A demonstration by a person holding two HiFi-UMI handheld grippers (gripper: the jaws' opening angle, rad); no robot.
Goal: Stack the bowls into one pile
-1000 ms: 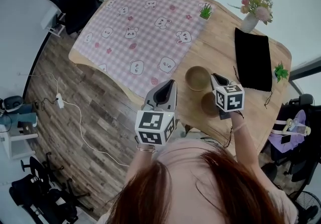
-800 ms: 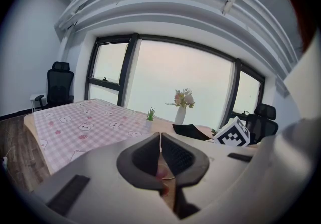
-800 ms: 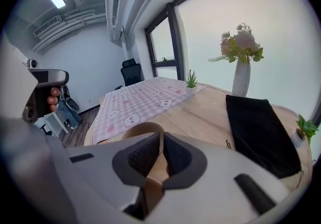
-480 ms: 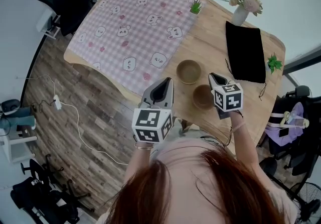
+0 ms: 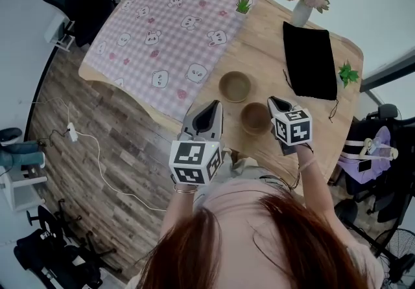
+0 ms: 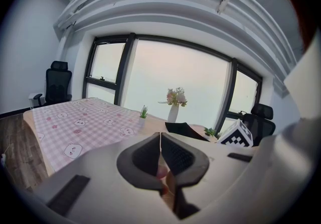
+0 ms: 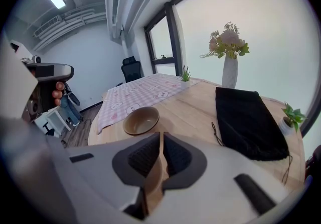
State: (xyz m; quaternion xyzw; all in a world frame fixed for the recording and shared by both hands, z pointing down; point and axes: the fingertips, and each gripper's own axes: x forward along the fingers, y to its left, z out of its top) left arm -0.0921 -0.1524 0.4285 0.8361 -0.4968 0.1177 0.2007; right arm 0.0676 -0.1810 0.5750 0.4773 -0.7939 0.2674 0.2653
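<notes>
Right tool [image 7: 161, 137] clamps bowl [image 5: 255, 117] rim; left tool [image 6: 160, 136] closed, empty; wooden table [image 5: 272, 54], checked cloth [image 5: 162, 35].

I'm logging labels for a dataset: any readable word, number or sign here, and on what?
No readable text anywhere.
Left cube, right cube: square marker patterns, no letters or digits.
Tablecloth: bear faces only.
Near bowl, far bowl: plain.
</notes>
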